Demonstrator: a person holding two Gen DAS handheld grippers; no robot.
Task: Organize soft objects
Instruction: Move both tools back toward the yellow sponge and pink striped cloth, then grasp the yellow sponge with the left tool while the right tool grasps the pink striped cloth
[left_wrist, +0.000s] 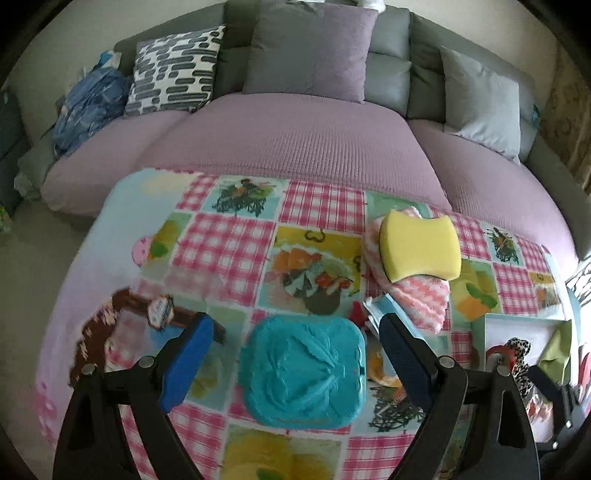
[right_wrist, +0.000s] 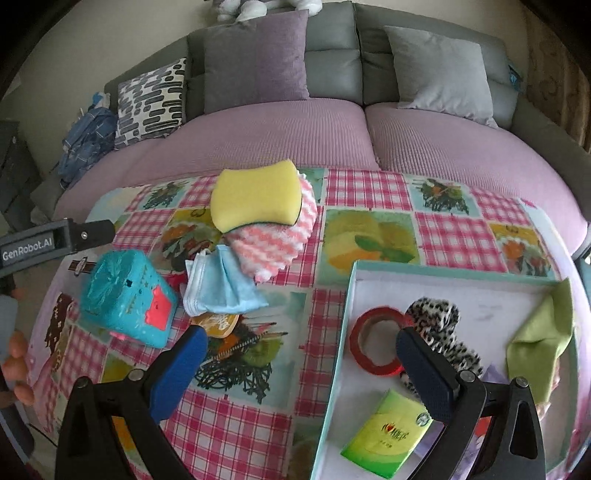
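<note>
A teal soft pack (left_wrist: 304, 373) lies on the patchwork tablecloth between the open fingers of my left gripper (left_wrist: 295, 336), not gripped; it also shows in the right wrist view (right_wrist: 129, 295). A yellow sponge (left_wrist: 421, 247) (right_wrist: 258, 195) rests on a pink-and-white cloth (left_wrist: 417, 295) (right_wrist: 280, 240). A folded light-blue cloth (right_wrist: 221, 284) lies beside it. My right gripper (right_wrist: 299, 347) is open and empty, over the edge of a teal-rimmed box (right_wrist: 347, 295) holding a leopard scrunchie (right_wrist: 443, 325), red tape roll (right_wrist: 376, 343), green cloth (right_wrist: 543, 339) and green tissue pack (right_wrist: 388, 432).
A sofa with purple cover (left_wrist: 295, 140) and several cushions (left_wrist: 310, 48) runs behind the table. A blue bag (left_wrist: 88, 107) sits at its left end. A small orange item (right_wrist: 218, 325) lies near the blue cloth. The left gripper's body (right_wrist: 55, 236) shows at left in the right wrist view.
</note>
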